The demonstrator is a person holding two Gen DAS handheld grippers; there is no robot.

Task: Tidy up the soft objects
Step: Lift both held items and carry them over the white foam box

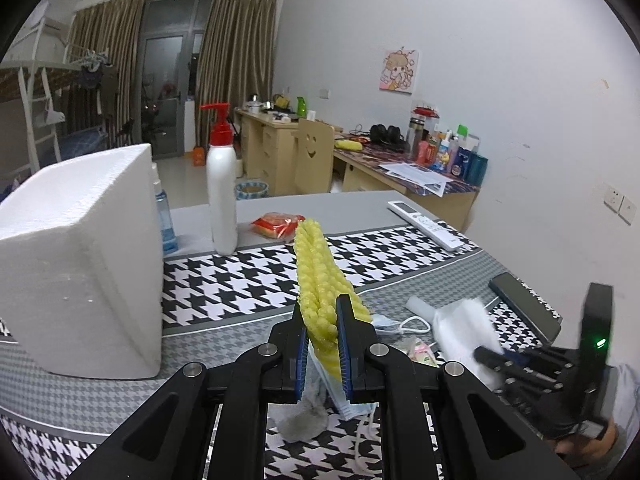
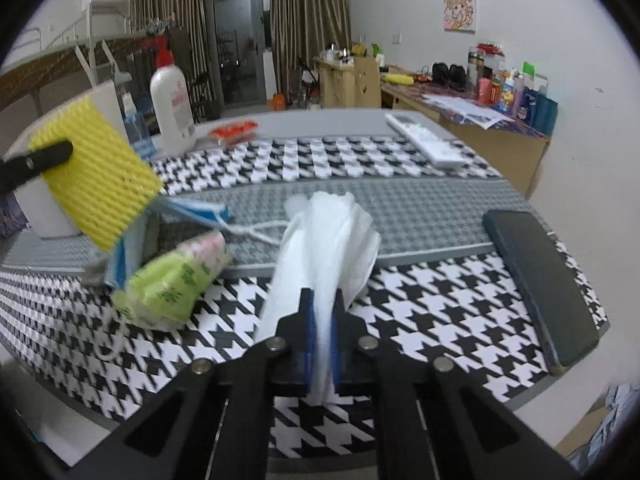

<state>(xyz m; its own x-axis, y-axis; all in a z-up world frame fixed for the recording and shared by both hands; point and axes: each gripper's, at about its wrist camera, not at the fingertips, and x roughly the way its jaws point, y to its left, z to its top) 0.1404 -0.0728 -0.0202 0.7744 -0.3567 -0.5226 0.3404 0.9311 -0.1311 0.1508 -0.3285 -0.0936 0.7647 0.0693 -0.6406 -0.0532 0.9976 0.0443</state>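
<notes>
left gripper [image 1: 322, 334] pinches yellow foam net [image 1: 316, 276]; right gripper [image 2: 323, 312] clamps white tissue [image 2: 328, 232]. next: carry both, probably to foam box [image 1: 80, 256].

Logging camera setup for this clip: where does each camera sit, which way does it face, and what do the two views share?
Left wrist: on the left gripper, facing along its fingers over the table, which clamp a yellow foam net; the right gripper and a hand show at right.
Right wrist: on the right gripper, facing across the houndstooth cloth, shut on a white tissue; a left fingertip shows.
Shared: net, tissue, pump bottle, remote, phone.
</notes>
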